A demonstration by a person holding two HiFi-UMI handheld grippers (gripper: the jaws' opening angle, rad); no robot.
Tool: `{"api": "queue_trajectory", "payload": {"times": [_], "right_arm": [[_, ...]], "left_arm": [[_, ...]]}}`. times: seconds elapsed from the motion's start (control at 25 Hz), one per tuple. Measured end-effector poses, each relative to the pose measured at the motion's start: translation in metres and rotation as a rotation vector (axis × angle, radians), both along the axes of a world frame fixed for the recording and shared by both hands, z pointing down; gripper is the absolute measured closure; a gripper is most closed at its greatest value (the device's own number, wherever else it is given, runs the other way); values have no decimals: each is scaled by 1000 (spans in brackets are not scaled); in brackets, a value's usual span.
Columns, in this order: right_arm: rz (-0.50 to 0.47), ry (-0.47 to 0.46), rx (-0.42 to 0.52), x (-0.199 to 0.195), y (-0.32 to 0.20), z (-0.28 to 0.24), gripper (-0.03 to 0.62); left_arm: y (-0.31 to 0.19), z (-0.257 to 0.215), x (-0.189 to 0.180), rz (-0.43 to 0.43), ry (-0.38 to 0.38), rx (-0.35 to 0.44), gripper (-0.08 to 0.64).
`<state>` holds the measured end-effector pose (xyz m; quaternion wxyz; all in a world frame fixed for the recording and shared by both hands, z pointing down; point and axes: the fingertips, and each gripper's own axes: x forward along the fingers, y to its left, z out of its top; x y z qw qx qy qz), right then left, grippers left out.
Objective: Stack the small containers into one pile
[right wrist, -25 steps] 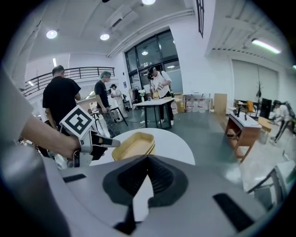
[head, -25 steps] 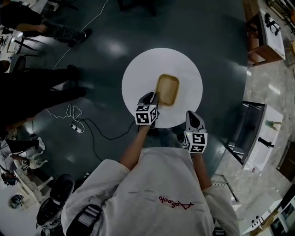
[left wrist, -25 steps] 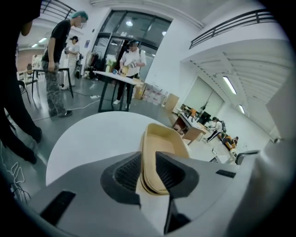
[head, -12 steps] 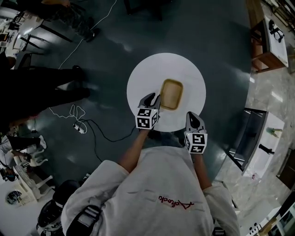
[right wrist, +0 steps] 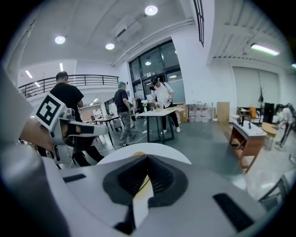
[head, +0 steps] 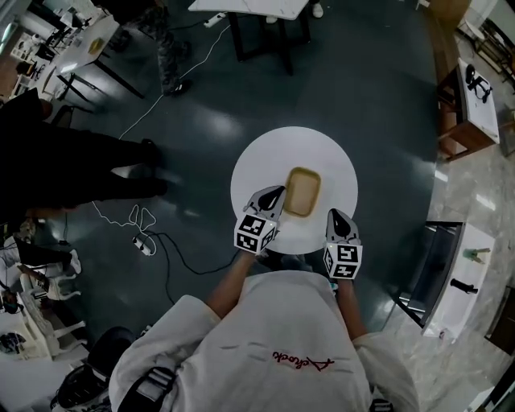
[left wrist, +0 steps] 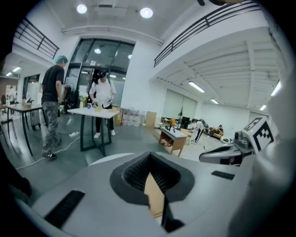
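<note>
One tan container pile on round white desk; left gripper and right gripper jaws clenched, empty. Stacking looks done.

Head view dim, underexposed; floor dark with soft glare patches; white bench brightest. Gripper views brighter, ceiling lamps overhead; fisheye bending, black corners. Close-up left gripper, right gripper out of focus.
</note>
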<state>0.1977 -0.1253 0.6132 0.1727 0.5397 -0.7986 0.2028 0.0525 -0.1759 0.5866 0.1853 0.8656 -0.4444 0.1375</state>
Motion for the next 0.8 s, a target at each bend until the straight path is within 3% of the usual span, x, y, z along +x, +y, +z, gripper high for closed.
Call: {"api": "queue_trajectory", "payload": {"times": [0.4, 0.8], "right_arm": [[19, 1, 149, -8, -17, -62, 572], [90, 25, 222, -43, 30, -94, 572]], "left_arm": [[-4, -85, 0, 54, 65, 190, 551], [44, -104, -40, 110, 112, 236, 551]]}}
